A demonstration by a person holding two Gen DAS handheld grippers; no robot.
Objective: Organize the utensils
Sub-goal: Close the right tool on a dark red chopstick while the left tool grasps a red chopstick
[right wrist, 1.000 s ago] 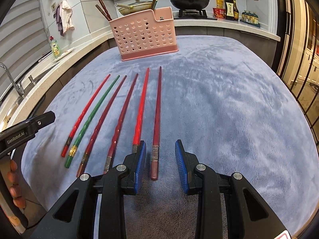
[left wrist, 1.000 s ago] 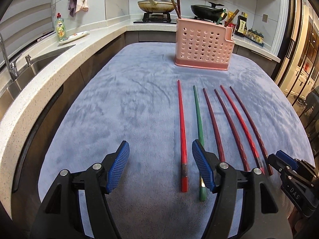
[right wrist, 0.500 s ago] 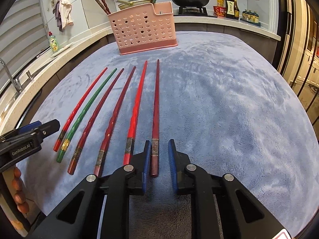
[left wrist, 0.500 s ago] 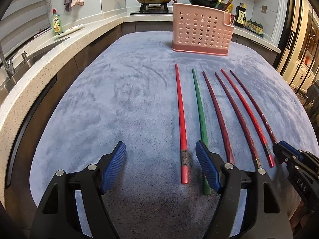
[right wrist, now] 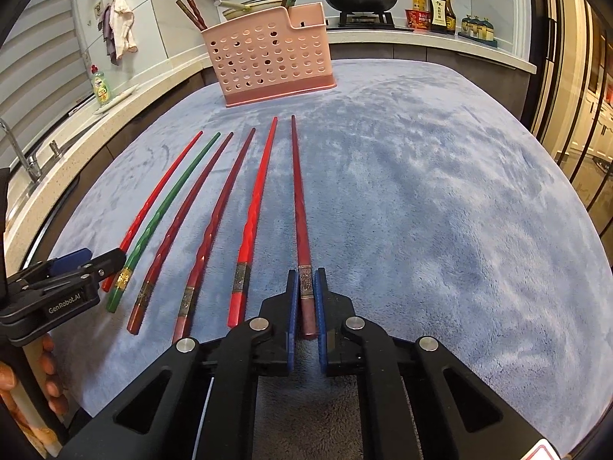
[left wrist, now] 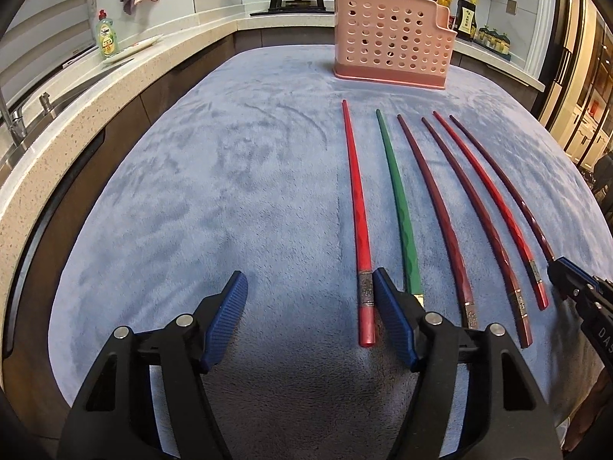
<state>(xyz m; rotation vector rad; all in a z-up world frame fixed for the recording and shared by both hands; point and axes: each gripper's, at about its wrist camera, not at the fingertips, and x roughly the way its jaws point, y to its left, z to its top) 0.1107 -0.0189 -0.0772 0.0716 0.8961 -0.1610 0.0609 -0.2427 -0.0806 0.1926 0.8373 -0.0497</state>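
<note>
Several chopsticks lie side by side on the blue-grey cloth (left wrist: 230, 191), thick ends toward me. At the cloth's far side stands a pink perforated holder (left wrist: 390, 34) (right wrist: 268, 57) with a few chopsticks in it. My right gripper (right wrist: 306, 271) is shut on the thick end of the rightmost dark red chopstick (right wrist: 299, 191). My left gripper (left wrist: 308, 274) hangs low over the cloth, its jaws closing. The leftmost red chopstick (left wrist: 354, 191) lies between them, close to the right pad and untouched. A green chopstick (left wrist: 398, 199) runs under the right finger.
A stone counter (left wrist: 76, 122) with a sink and a dish soap bottle (left wrist: 107, 38) curves along the left. Behind the holder a stove carries pans, with sauce bottles (right wrist: 440, 11) to the right. A person's fingers (right wrist: 49, 364) hold the left gripper's handle.
The right jaws have closed onto the dark red chopstick's thick end. The left gripper has sunk toward the cloth, with the red chopstick's end now beside its right pad.
</note>
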